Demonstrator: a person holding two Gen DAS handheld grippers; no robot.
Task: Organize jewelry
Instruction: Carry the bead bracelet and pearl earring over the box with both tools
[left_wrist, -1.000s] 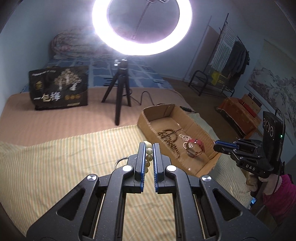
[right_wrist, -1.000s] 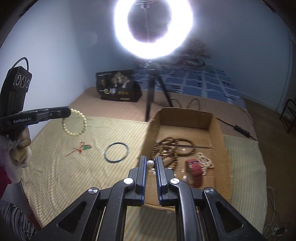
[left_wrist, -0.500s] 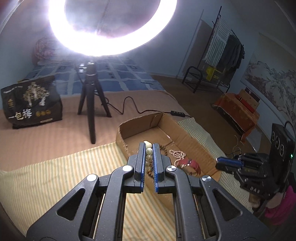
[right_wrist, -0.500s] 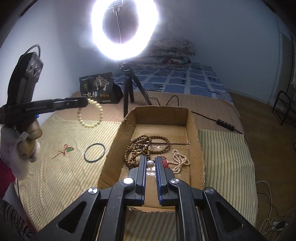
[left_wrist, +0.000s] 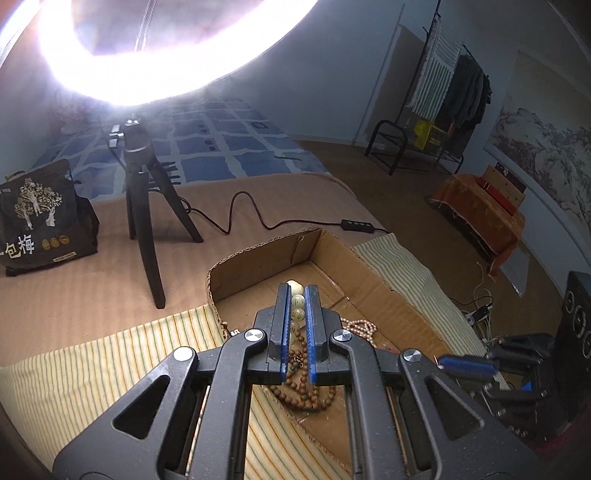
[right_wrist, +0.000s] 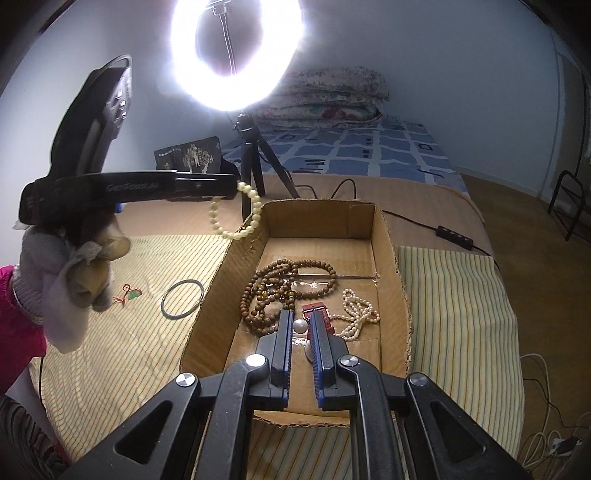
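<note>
The left gripper (right_wrist: 236, 186) pinches a cream bead bracelet (right_wrist: 236, 214) dangling at the cardboard box (right_wrist: 388, 236) rim; the right gripper (right_wrist: 300, 326) clamps 1 pearl (right_wrist: 300, 325). Released too soon (it hangs outside), the bracelet could miss.

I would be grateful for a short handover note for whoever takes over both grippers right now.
Left gripper: shut on the cream bead bracelet, held at the box's left wall.
Right gripper: shut on a pearl, above the cardboard box.
Done, in the box: brown bead strand, pearl strand, red piece.
Left: both held pieces, then the dark bangle and red-corded green charm on the striped cloth.
</note>
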